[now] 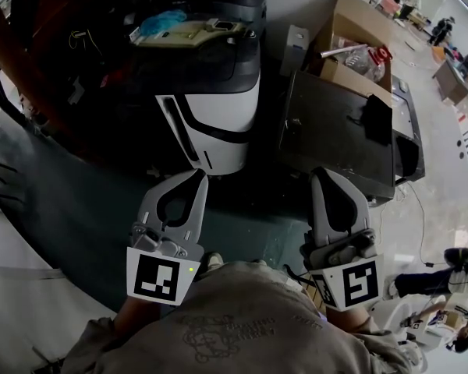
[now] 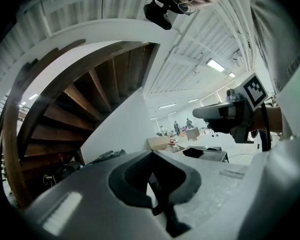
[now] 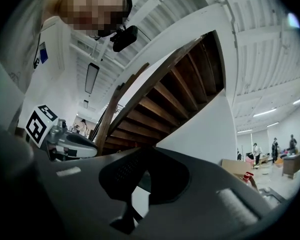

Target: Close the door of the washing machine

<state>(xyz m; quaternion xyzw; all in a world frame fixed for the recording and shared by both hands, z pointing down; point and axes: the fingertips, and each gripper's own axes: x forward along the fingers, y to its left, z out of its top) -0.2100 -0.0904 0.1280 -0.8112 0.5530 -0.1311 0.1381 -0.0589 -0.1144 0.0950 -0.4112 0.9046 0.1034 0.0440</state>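
Head view, left to right. The left gripper (image 1: 196, 176), jaws pressed together on nothing, is held close to the person's chest above a dark green floor mat (image 1: 62, 201). Beyond it stands a white-and-black rounded housing (image 1: 218, 115) with clutter on top. The right gripper (image 1: 324, 174), likewise closed and empty, points toward a dark grey box-shaped appliance (image 1: 327, 123). This is judged to be the washing machine; it stands right of centre, just beside an open brown cardboard box (image 1: 359, 14). Both grippers are apart from the appliance. Its door cannot be made out from this steep angle, so the scene fits equally a door standing ajar and one already latched. Judgement: any contact with the door is best made with closed jaws laid flat near the edge opposite the hinge, pressed steadily until the latch catches, never slammed.
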